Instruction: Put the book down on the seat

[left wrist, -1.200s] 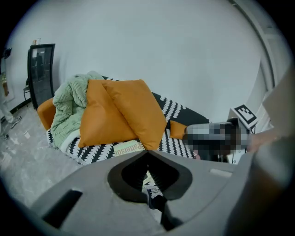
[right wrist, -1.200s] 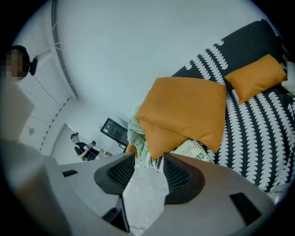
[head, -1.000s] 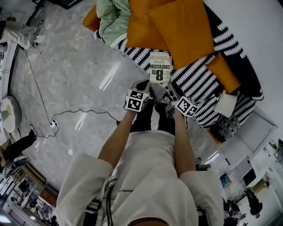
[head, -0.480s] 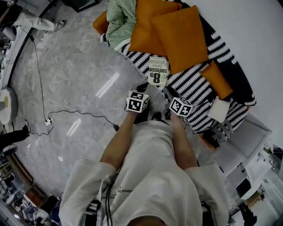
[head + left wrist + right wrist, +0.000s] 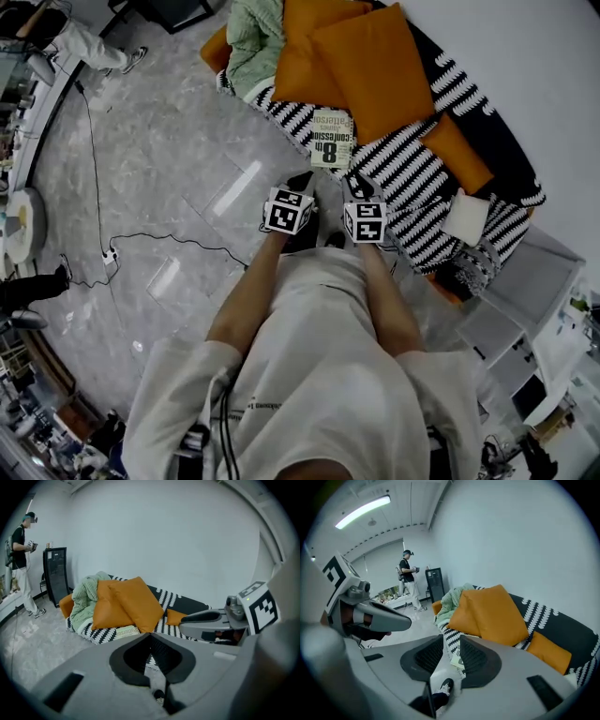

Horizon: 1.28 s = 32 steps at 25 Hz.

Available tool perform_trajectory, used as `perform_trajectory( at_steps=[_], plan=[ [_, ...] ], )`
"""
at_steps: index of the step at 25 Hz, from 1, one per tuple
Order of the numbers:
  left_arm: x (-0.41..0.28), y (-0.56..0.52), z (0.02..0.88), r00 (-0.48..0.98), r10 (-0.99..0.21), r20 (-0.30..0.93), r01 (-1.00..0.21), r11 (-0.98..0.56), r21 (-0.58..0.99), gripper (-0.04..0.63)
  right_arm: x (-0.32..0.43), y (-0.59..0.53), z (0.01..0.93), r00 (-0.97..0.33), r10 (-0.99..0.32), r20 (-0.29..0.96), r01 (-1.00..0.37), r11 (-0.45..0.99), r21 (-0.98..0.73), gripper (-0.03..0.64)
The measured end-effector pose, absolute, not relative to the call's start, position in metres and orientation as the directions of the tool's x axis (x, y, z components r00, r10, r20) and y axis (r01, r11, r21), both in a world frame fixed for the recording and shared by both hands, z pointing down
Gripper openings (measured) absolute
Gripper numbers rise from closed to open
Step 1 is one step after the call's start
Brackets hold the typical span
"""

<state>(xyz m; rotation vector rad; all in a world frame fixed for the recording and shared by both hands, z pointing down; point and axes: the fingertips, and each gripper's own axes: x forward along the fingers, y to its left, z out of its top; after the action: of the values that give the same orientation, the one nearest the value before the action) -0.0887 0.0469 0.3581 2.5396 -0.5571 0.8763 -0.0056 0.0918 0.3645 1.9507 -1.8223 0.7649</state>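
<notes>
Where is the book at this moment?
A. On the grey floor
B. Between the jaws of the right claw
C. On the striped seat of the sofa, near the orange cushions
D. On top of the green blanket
C: in the head view the book lies flat, cover up, on the black-and-white striped seat, beside the orange cushions.

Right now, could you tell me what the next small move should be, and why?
Probably just draw the right gripper back: its closing jaws have nothing between them, and the book already lies on the seat, apart from it.
</notes>
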Motion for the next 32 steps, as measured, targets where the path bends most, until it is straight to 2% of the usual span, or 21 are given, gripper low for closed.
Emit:
perform_trajectory(
  at_steps=[5,13,32],
  plan=[
    [-0.095,0.066,0.355,0.726,-0.254,0.640,-0.493,-0.840,0.226,0.008,-0.032,0.104,0.359,-0.005,-0.799,0.602,-1.000,-0.002,-0.012,0.061],
    [-0.096,0.098,0.348,0.737,-0.259,0.624,-0.484,-0.847,0.219,0.008,-0.026,0.137,0.358,-0.002,-0.799,0.602,-0.998,-0.034,-0.049,0.010],
    [-0.086,0.124,0.342,0.751,-0.304,0.587,-0.483,-0.858,0.173,0.008,-0.011,0.169,0.356,0.030,-0.803,0.595,-0.999,-0.041,-0.006,0.006]
  ],
)
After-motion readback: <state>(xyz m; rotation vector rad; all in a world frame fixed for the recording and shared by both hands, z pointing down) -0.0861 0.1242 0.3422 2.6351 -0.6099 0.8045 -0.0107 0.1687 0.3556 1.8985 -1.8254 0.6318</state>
